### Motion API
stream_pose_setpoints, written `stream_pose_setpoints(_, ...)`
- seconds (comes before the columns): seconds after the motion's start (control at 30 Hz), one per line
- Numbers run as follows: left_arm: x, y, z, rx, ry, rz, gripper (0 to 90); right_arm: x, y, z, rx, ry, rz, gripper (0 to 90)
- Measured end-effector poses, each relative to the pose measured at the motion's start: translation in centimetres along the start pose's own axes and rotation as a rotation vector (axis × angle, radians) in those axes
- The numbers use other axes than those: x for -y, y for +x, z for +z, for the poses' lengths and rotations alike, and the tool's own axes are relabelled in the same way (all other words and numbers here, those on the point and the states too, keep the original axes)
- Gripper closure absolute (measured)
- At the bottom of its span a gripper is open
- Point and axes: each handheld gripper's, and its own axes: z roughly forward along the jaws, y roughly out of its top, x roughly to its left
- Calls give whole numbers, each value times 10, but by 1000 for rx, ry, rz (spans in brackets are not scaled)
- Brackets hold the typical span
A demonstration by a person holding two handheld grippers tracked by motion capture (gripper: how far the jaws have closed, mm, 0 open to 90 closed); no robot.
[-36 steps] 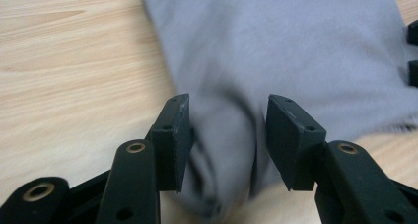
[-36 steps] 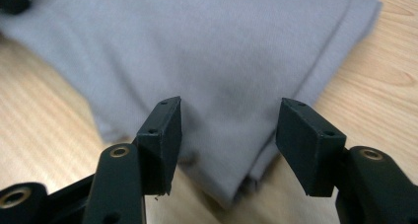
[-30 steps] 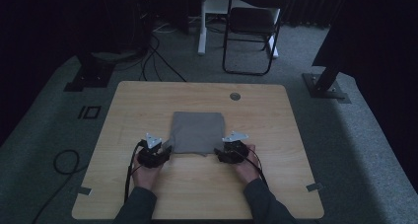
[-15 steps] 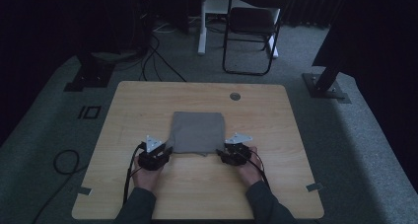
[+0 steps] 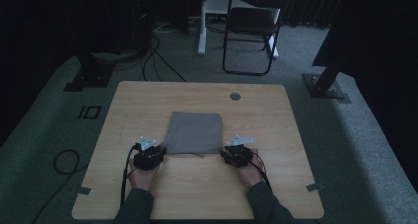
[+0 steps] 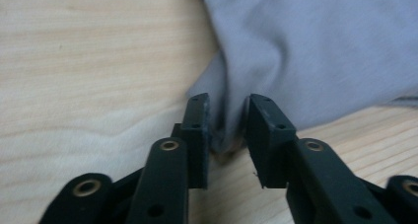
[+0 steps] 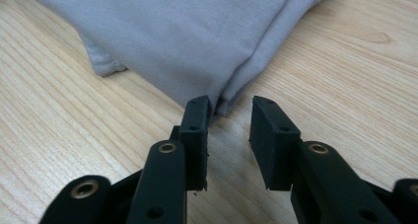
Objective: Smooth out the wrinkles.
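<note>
A folded grey cloth (image 5: 193,132) lies flat in the middle of the wooden table (image 5: 148,100). My left gripper (image 5: 161,149) is at its near left corner. In the left gripper view the cloth (image 6: 320,51) bunches into the gap of that gripper (image 6: 227,120), whose jaws have just been opening and stand apart around the corner. My right gripper (image 5: 223,153) is at the near right corner. Its jaws (image 7: 230,120) have just been closing, and bare wood shows between them. The cloth's folded corner (image 7: 187,36) ends at the tip of the left pad (image 7: 197,130).
A round grommet hole (image 5: 235,96) sits near the table's far edge. Small tape strips (image 5: 85,190) (image 5: 314,187) mark the near corners. A black chair (image 5: 251,31) and floor cables (image 5: 157,61) are beyond the table. A person's forearms enter from the bottom.
</note>
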Motion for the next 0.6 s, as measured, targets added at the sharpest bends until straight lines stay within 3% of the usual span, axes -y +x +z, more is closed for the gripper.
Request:
stream_pose_setpoints(0.03, -2, -1, 0, 19, -15, 15, 668, 0, 0, 0, -1, -1, 3, 667)
stream_pose_setpoints(0.1, -6, -5, 1, 11, -25, 56, 669, 0, 0, 0, -8, -10, 1, 647)
stream_pose_setpoints(0.13, -7, -6, 2, 4, -18, 61, 731, -1, 1, 0, -10, -11, 2, 635)
stream_pose_setpoints(0.2, -8, -3, 5, -21, 1, 38, 879, -1, 2, 1, -10, -8, -7, 631)
stream_pose_setpoints(0.27, -6, 1, 6, -21, 6, -9, 887, -1, 3, 1, -9, -4, -9, 630)
stream_pose_setpoints(0.3, -6, 2, 5, -25, 6, -12, 884, -1, 3, 1, -5, -3, -14, 629)
stream_pose_setpoints(0.37, -4, 3, 3, -78, 4, -26, 802, 0, 2, 0, -1, -3, -13, 627)
stream_pose_setpoints(0.43, -2, 6, 3, -80, 10, -46, 746, 0, 1, -2, 3, -5, -8, 623)
stream_pose_setpoints(0.6, 0, 8, 1, -99, 9, -28, 657, 2, -3, -8, 27, -14, -7, 606)
